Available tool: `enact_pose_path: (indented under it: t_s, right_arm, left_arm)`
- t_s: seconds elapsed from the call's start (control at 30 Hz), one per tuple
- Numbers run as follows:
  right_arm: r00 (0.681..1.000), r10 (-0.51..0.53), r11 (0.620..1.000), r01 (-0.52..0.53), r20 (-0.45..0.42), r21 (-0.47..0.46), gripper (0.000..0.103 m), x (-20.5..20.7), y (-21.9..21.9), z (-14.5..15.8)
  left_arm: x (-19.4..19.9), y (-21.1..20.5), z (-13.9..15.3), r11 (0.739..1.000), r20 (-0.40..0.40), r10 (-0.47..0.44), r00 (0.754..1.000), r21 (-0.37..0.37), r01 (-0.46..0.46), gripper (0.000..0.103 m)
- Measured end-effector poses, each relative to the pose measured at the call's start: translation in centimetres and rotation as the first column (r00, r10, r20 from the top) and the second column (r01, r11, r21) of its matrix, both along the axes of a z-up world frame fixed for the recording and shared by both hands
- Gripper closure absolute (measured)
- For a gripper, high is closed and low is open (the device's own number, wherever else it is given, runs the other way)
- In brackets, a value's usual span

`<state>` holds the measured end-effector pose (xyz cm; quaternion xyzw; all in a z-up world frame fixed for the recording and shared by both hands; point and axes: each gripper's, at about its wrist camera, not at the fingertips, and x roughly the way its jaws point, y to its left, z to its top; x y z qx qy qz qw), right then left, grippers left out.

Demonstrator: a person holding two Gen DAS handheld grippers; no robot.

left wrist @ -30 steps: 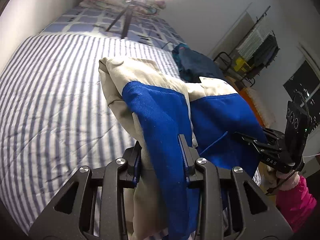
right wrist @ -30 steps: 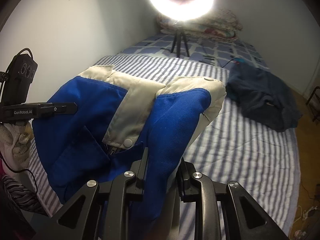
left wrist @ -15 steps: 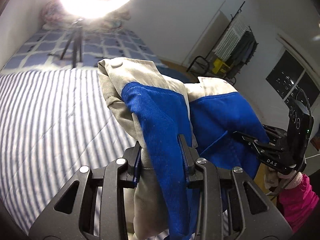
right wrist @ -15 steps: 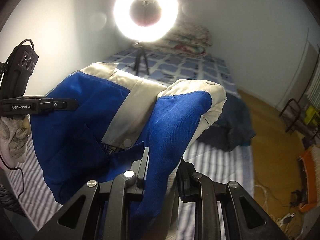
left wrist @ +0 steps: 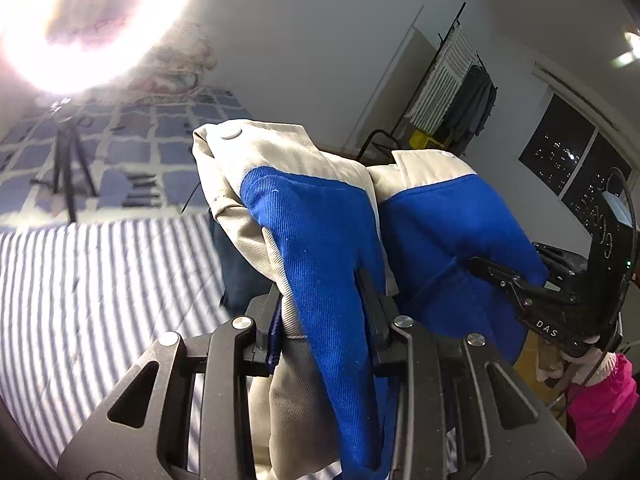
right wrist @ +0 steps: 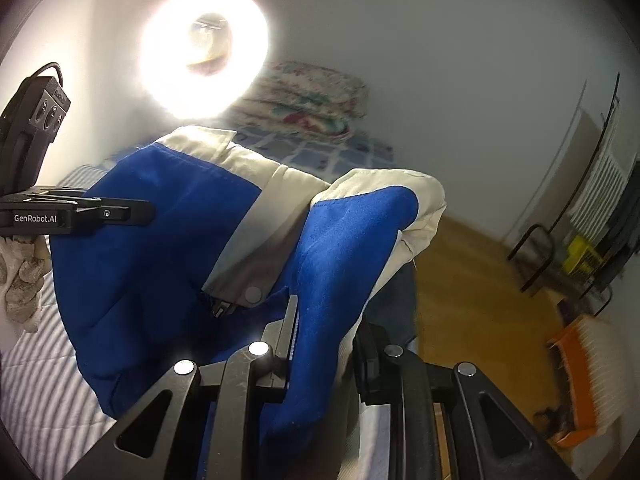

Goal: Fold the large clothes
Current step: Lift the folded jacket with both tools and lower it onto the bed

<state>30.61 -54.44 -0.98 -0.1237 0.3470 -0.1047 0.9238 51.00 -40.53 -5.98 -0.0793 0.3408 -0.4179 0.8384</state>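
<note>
A: What writing can we read, starting from the nearest?

B: In the left wrist view the right gripper (left wrist: 480,268) carries the letters "DAS". In the right wrist view the left gripper (right wrist: 148,213) carries "GenRobot.AI". We find no other text.

A: And how do the grippers stand?

B: Both are clenched on the blue and cream jacket (left wrist: 320,248). We see its cloth pinched between each pair of fingers, and it hangs in the air above the striped bed cover (left wrist: 100,280), draped over both tools.

A: What does one view give that the other does not?

B: Only the left view shows a pink sleeve (left wrist: 600,400) below the right gripper, and a dark window (left wrist: 568,160) far behind the jacket. Only the right view shows a pale glove (right wrist: 20,280) under the left gripper, the wooden floor (right wrist: 460,272) and an orange thing (right wrist: 580,380) beside the jacket.

A: What is hard to make out?

B: The ring light (right wrist: 204,50) behind the jacket burns out its surroundings. The dark cloth (left wrist: 230,264) under the jacket is mostly hidden. The clothes rack (left wrist: 460,84) is blurred in the right view.
</note>
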Motion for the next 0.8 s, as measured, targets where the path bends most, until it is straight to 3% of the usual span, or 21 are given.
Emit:
enact_pose_path:
  t_s: [0.23,0.53,0.63,0.7,0.77,0.8]
  right_arm:
    - [0.998,-0.044,0.998,0.045,0.037,-0.053,0.083,5.4,-5.0,1.1]
    - [0.996,-0.085,0.996,0.085,0.04,-0.007,0.083,11.9,-9.6,-2.5]
    - [0.996,-0.09,0.996,0.089,0.023,0.029,0.083,13.2,-11.3,-4.5]
    - [0.995,-0.104,0.994,0.103,0.004,0.046,0.081,13.7,-12.5,-5.7]
    - [0.984,-0.177,0.981,0.179,-0.035,0.079,0.072,13.9,-14.5,-7.2]
    - [0.974,-0.218,0.97,0.223,-0.061,0.093,0.066,14.0,-15.5,-7.7]
  left_arm:
    - [6.2,-5.5,0.3,1.0,0.074,0.02,0.997,0.002,-0.02,0.072]
    - [11.6,-9.7,-3.2,0.996,0.083,0.08,0.993,0.041,-0.084,0.072]
    - [13.0,-10.1,-5.3,0.992,0.049,0.108,0.993,0.066,-0.111,0.072]
    - [14.4,-10.2,-7.1,0.978,0.027,0.158,0.987,0.135,-0.16,0.069]
    - [16.2,-9.6,-9.5,0.957,-0.06,0.219,0.974,0.21,-0.202,0.062]
    - [16.8,-9.1,-10.3,0.955,-0.108,0.234,0.966,0.212,-0.208,0.053]
